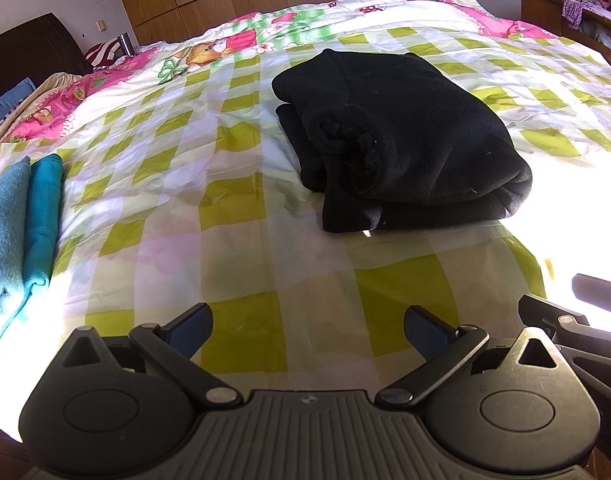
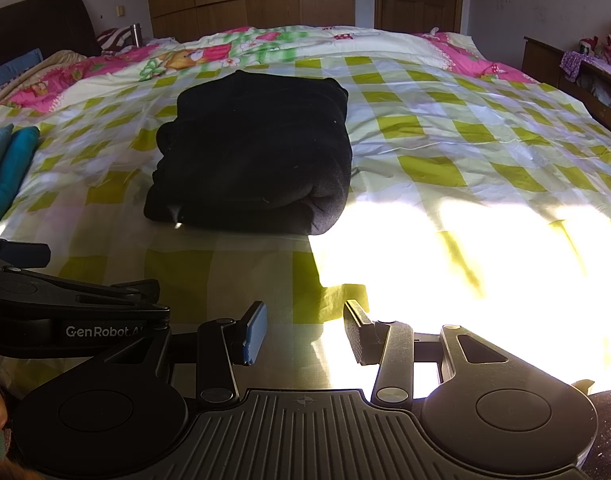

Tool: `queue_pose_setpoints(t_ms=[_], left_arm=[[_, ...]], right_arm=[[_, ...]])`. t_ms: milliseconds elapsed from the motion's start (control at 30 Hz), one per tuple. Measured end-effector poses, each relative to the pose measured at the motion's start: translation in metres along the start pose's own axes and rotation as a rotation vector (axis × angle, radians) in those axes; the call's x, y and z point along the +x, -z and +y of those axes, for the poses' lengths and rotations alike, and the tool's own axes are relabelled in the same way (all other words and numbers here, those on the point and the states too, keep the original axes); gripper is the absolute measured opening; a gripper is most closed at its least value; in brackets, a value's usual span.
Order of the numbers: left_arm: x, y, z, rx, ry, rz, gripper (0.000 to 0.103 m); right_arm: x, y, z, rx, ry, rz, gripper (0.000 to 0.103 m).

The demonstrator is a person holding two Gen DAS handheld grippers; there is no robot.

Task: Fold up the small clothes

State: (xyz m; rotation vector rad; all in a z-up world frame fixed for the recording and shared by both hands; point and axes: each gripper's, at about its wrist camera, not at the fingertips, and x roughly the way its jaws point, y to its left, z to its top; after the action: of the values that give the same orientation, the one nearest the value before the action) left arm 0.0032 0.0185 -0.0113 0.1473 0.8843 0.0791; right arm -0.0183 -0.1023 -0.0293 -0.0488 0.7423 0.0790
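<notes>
Black garment (image 1: 401,136) lies folded in a thick bundle mid-bed on the checked sheet (image 1: 233,208), touching neither tool. Left gripper (image 1: 308,328) and right gripper (image 2: 305,332) both gape, empty, near the bed's edge; judging it finished, tidy only the loose left-side roll, pinching low

We see the left gripper (image 1: 308,330) as matte black plastic: a ribbed grey-black centre plate with a small crosshair mark, round domed housings at either side, and linkage arms pinned by silver screws. Its fingers (image 1: 191,330) carry dark blue pads. The right gripper (image 2: 305,332) is built the same (its pad a brighter blue). Seen from the right wrist, the left unit's side bears white "GenRobot.AI" lettering.
</notes>
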Motion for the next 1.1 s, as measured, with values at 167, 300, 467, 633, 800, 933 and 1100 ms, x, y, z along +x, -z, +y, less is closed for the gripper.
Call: queue_pose_setpoints(t_ms=[167,300,467,633,800,933,1100], left_arm=[[0.0001,-0.0003,-0.0005,-0.001,-0.001,0.001,0.103],[0.0004,-0.0003,0.0003,-0.002,0.0,0.004,0.103],[0.0016,-0.0006,0.0,-0.006,0.002,0.011,0.103],[0.0024,-0.0011,-0.0005,-0.007,0.001,0.014,0.103],[0.0023,-0.001,-0.0001,-0.008,0.001,0.014,0.103],[0.0029,-0.0014,-0.0006,-0.013,-0.001,0.016,0.103],[0.0029,-0.0011,-0.001,-0.019,-0.004,0.018,0.103]], right_arm=[[-0.0003,0.0,-0.0002,-0.002,0.0,0.0,0.042],[-0.0003,-0.0001,0.0003,-0.003,0.0,0.0,0.042],[-0.0003,0.0,0.0002,-0.003,0.0,0.001,0.042],[-0.0003,0.0,0.0004,-0.003,0.0,0.0,0.042],[-0.0005,0.0001,0.0011,-0.003,0.001,0.0,0.042],[-0.001,0.0004,0.0015,-0.007,0.0,-0.001,0.042],[-0.0016,0.0008,0.0016,-0.009,-0.003,-0.002,0.042]])
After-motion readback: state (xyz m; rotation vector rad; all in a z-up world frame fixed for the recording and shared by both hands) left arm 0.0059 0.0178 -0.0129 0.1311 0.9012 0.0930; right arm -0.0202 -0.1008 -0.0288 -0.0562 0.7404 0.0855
